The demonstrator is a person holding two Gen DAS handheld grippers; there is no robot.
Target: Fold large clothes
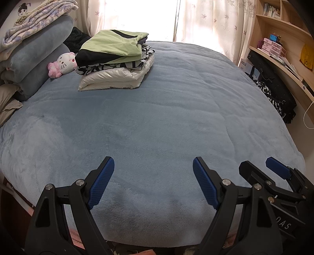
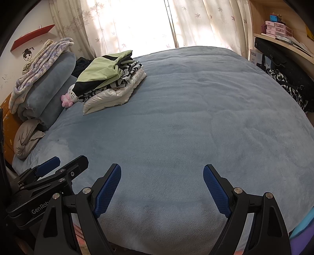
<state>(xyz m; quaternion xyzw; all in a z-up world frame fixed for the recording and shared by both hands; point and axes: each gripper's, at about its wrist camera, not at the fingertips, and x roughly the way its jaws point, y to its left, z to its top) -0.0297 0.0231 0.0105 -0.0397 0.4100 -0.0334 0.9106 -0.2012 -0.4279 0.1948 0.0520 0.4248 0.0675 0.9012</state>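
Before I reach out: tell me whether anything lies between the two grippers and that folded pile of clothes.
Nothing visible. Only bare blue blanket lies between the open left gripper, the open right gripper and the folded pile.

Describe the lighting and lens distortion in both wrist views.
Left wrist view: the window behind the curtains is blown out white and the blue bed cover bulges from fisheye curvature. Right wrist view: same window glare, dark corners, everything sharp.

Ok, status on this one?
Left hand-held gripper open, empty. Right hand-held gripper open, empty. Folded stack on bed. Nothing in the way.
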